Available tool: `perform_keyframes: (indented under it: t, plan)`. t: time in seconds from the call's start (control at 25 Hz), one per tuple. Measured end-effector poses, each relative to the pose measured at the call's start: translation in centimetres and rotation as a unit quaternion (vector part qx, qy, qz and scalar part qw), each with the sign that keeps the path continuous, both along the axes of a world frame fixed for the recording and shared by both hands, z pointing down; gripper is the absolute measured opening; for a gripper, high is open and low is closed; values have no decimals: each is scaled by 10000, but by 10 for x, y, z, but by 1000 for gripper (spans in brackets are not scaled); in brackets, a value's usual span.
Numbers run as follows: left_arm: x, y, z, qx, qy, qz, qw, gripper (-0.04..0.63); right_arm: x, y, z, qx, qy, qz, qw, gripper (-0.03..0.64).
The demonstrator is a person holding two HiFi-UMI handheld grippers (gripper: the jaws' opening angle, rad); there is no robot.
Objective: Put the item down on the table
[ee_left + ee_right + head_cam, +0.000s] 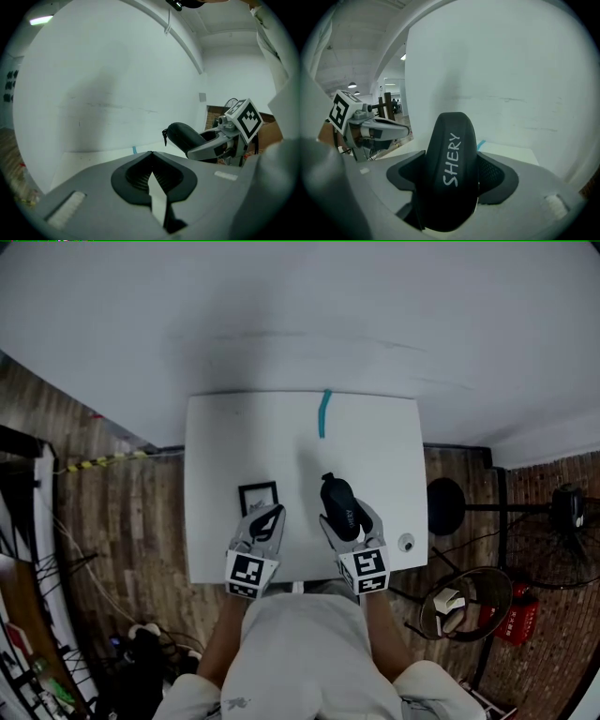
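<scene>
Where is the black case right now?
Head view: the black case is held in the right gripper's fingers, over the white table's near right part.

- The right claw (451, 174) clamps a black case (452, 140), its pads against both sides; white lettering "SHERY" runs along the case's top.
- Beyond the claw lies a white desk (511, 154), with a teal strip (481, 144) just past the case.
- To the claw's left is the left claw (401, 131), with its marker cube.
- A white wall (501, 70) rises behind.
</scene>
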State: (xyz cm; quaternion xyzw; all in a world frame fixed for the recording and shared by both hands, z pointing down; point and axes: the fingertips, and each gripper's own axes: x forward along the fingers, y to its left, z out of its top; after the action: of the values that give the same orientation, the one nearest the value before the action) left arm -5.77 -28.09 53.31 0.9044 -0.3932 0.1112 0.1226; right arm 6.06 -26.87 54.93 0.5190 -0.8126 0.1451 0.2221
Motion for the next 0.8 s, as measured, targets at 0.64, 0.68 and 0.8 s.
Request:
perform_keyframes:
  t: [0.64, 0.68, 0.8]
  plan:
    - [25, -12, 69, -764, -336, -89, 9965, 18, 7, -18, 75, -743, 130, -487, 9960, 333]
    - [27, -12, 73, -802, -357, -76, 9961, 18, 7, -19, 79, -771, 150, -516, 9956, 333]
    - [32, -13, 85, -907, -419, -30, 9950, 18, 8, -22, 92, -872, 212, -596, 9942, 333]
